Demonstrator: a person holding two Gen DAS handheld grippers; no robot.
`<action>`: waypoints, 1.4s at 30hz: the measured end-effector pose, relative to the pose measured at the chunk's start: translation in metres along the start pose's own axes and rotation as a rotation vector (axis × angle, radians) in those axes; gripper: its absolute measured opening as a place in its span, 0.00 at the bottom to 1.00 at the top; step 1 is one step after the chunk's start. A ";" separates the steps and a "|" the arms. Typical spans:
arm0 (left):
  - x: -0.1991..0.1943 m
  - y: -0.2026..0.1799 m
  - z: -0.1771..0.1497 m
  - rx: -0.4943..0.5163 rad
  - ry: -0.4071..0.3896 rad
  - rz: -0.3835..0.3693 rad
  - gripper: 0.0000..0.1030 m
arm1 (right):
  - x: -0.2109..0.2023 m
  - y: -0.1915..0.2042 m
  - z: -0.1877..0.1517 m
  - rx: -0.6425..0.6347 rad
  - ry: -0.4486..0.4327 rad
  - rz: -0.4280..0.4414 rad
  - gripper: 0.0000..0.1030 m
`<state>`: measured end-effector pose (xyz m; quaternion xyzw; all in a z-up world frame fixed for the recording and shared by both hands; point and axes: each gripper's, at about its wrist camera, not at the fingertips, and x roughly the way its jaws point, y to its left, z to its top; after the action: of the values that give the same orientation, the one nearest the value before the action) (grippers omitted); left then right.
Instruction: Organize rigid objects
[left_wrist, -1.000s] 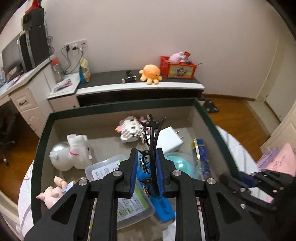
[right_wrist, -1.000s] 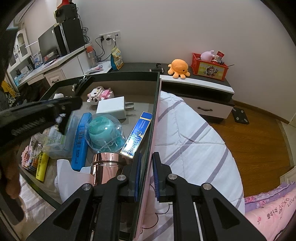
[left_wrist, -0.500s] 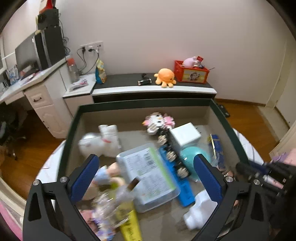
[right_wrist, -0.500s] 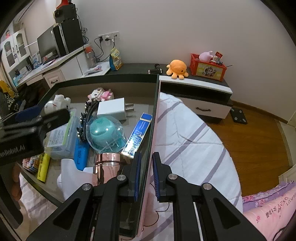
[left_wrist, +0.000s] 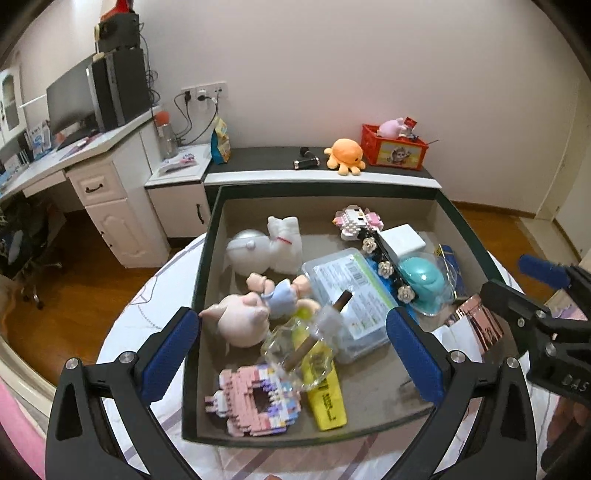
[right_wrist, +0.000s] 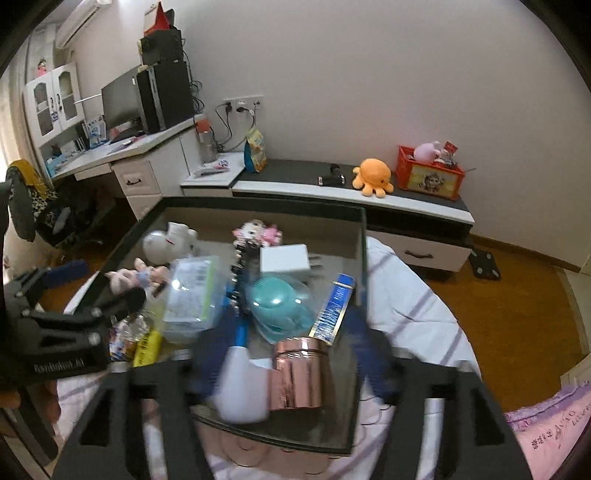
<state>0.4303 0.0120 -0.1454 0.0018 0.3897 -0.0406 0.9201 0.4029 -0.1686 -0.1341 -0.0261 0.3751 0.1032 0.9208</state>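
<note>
A plain pale wall (left_wrist: 332, 66) backs the room, with a double socket (left_wrist: 203, 92) and trailing cables. The floor (left_wrist: 74, 291) is warm brown wood. A low cabinet (right_wrist: 369, 192) with a dark top and white front stands against the wall. Left of it, a white desk (left_wrist: 103, 184) with drawers carries a monitor (left_wrist: 68, 101) and a black computer tower (left_wrist: 118, 85). A glass-fronted white cupboard (right_wrist: 55, 96) stands further left. The light is soft and even.

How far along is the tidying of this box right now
Done: the box already holds many items, including the flower hair clip, which lies loose. In hand: nothing; the left gripper is open, and the right gripper has just been opening, empty. Left: no loose items visible outside.
</note>
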 end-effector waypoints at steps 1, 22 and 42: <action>-0.002 0.001 -0.002 0.003 -0.001 0.003 1.00 | 0.000 0.003 0.000 -0.007 -0.009 -0.014 0.84; -0.052 0.009 -0.014 0.007 -0.105 0.027 1.00 | -0.033 0.035 -0.006 -0.013 -0.050 -0.030 1.00; -0.244 -0.006 -0.084 0.022 -0.511 0.097 1.00 | -0.204 0.077 -0.069 -0.017 -0.378 -0.052 1.00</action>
<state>0.2003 0.0265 -0.0291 0.0200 0.1434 0.0001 0.9895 0.1975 -0.1371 -0.0398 -0.0236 0.1937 0.0856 0.9770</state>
